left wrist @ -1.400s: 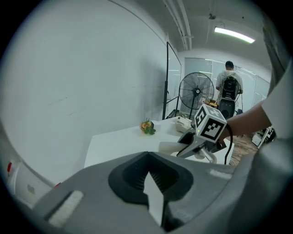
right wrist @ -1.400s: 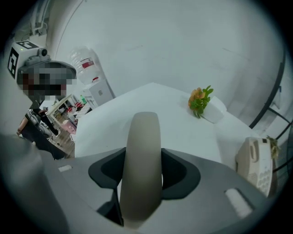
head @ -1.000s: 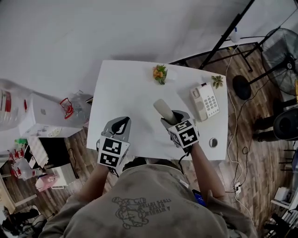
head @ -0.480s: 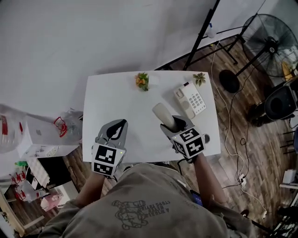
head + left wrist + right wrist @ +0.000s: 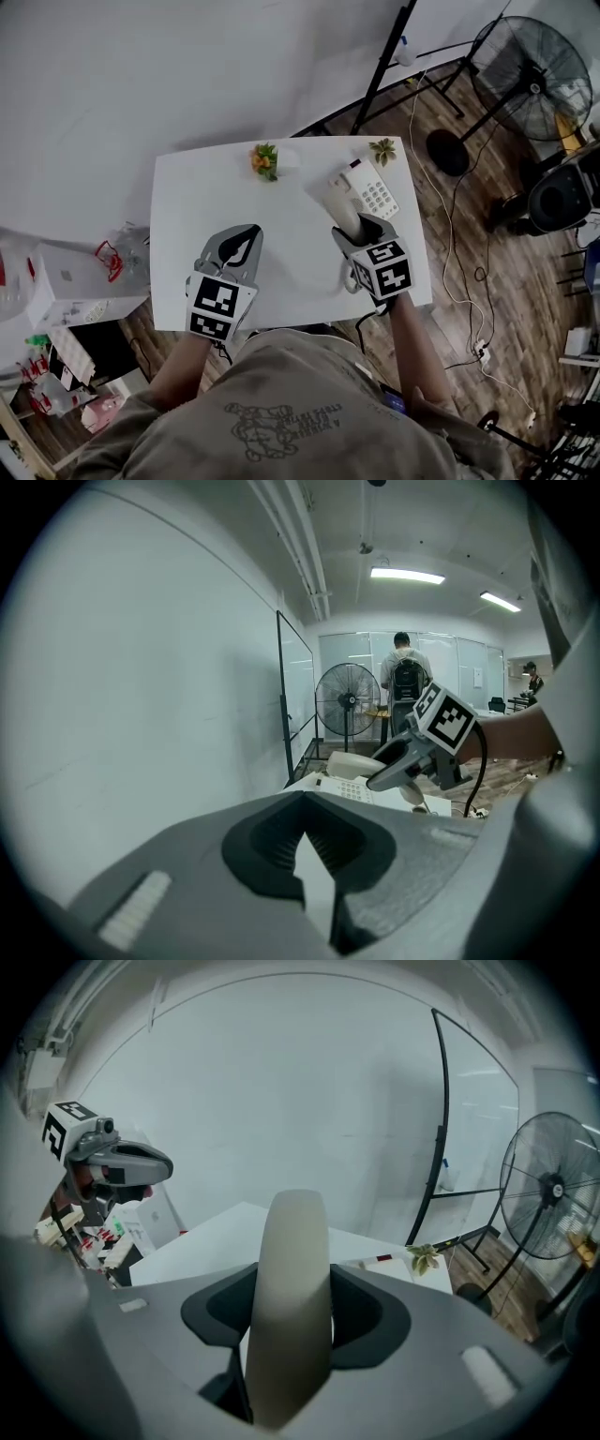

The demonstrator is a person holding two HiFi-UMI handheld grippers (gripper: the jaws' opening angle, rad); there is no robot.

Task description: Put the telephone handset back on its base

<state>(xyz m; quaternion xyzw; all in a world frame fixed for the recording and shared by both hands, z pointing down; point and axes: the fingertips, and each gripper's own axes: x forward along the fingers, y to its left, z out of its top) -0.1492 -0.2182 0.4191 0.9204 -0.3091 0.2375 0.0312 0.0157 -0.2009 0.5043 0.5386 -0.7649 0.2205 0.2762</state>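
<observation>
The right gripper (image 5: 364,228) is clamping the cream plastic telephone handset (image 5: 341,199) at the left edge of its keypad base (image 5: 377,194), near the white table (image 5: 211,192)'s far right corner; the left gripper (image 5: 246,236), jaws together and empty, is hovering over bare tabletop

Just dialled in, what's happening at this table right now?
A person stands at a white table with a gripper in each hand. The right gripper is clamped on the telephone handset, holding it over the table close beside the phone base near the far right corner. The handset is not yet on the base. The left gripper is shut and empty, hovering over the table's near left side.
</observation>
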